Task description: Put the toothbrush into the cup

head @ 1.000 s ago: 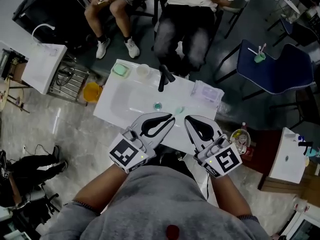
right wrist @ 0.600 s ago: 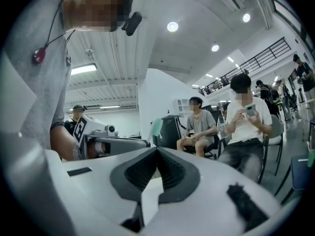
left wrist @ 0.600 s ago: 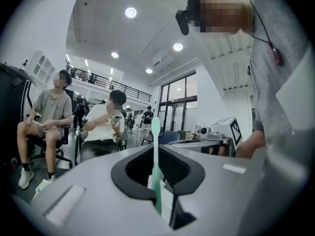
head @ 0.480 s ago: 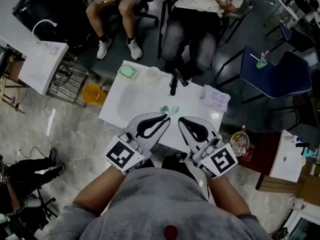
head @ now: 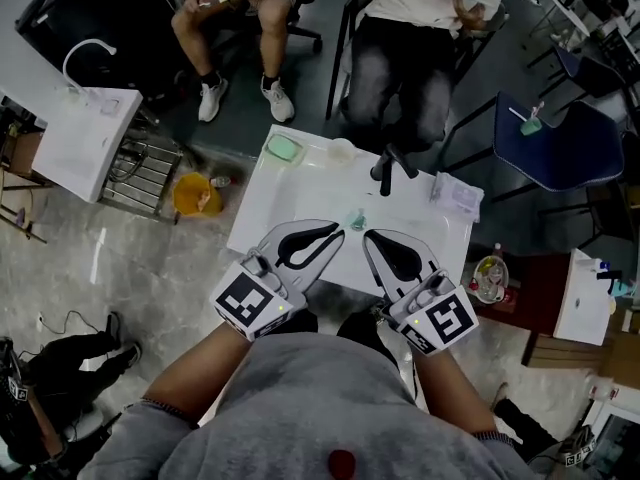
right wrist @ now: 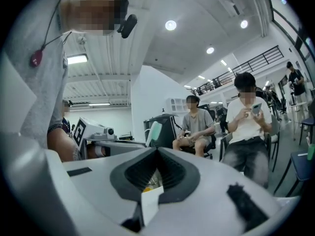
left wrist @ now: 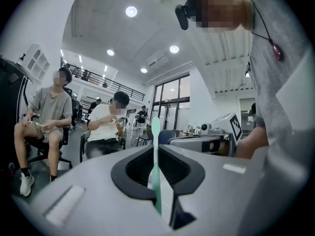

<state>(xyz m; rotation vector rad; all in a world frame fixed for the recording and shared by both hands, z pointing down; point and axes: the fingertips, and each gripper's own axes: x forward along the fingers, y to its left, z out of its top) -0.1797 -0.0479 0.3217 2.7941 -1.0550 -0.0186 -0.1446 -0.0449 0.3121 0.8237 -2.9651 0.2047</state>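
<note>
Sink [head: 290, 193]: white, in the middle of the head view.
Left gripper [head: 335, 236]: low in the middle of the head view, over the near edge of the sink. Its two fingers are squeezed tight on the toothbrush.
Toothbrush [left wrist: 155, 146]: light green and thin. It is pinched between the left gripper's fingers. In the left gripper view it stands straight up in the middle of the frame, and its top pokes out past the finger ends.
Right gripper [head: 372, 240]: just to the right of the left gripper, also over the near edge of the sink. Its fingers are pressed together and there is nothing between them.
Cup [head: 341, 151]: pale and round, on the far rim of the sink, a bit above the middle of the head view. It is well apart from the toothbrush, and the toothbrush is not in it.
Tap [head: 390, 163]: black, on the far rim, just right of the cup.
Green dish [head: 284, 148]: on the far rim, left of the cup.
Orange bucket [head: 195, 194]: on the floor, left of the sink.
Blue chair [head: 570, 153]: at the right of the head view, with a small green cup [head: 531, 123] on its seat.
People [head: 420, 28]: two sit on chairs at the top of the head view.
</note>
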